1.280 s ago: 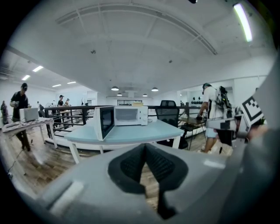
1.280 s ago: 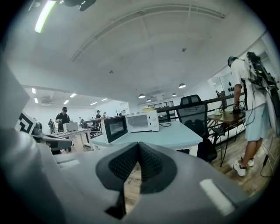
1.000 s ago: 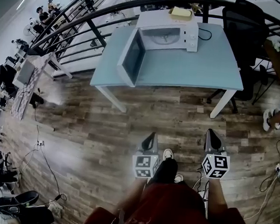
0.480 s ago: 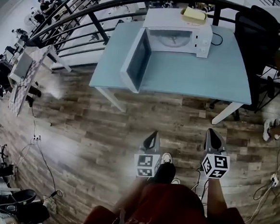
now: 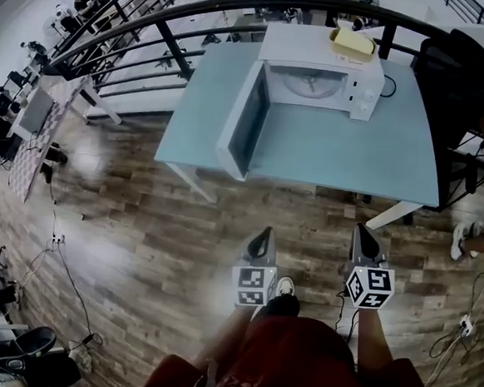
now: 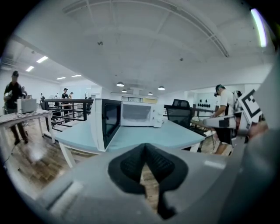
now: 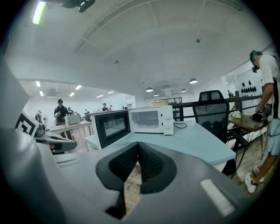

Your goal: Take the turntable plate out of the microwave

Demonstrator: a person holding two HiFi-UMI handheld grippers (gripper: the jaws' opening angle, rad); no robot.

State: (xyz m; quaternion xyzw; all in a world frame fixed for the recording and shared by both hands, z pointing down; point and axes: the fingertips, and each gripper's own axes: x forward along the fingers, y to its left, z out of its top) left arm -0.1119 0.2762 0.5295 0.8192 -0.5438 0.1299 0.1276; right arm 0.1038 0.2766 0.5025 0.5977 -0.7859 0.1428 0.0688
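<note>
Left claw (image 6: 145, 148): the two jaws are pressed together with nothing between them. It hangs over the wooden floor (image 5: 138, 239), well apart from the desk (image 5: 336, 158).
Right claw (image 7: 138, 146): its jaws are also together and empty. It is beside the left claw, and both point toward the desk.
Turntable plate (image 5: 308, 83): it lies flat inside the microwave (image 5: 304, 43), as a pale round disc. No claw is near it.
Microwave: it stands at the far side of the light blue desk, with its opening toward the person.
Door (image 5: 245, 129): it is swung wide open to the left and stands on edge above the desk.
Head view only: this view looks down into the cavity, so it is the only one that shows the plate. It also shows a flat yellow thing (image 5: 352, 44) on top of the microwave, a black cable (image 5: 390, 83) just beside the microwave's right side, and the marker cubes (image 5: 253, 285) of both claws.
Left gripper view only: the dark inner side of the door faces the camera. The cavity is only a pale front there, and the plate cannot be made out.
Right gripper view only: two knobs (image 7: 166, 121) on the microwave panel are visible, also a black chair (image 7: 212, 109) behind the desk and a standing person (image 7: 267, 83) at the right edge.
</note>
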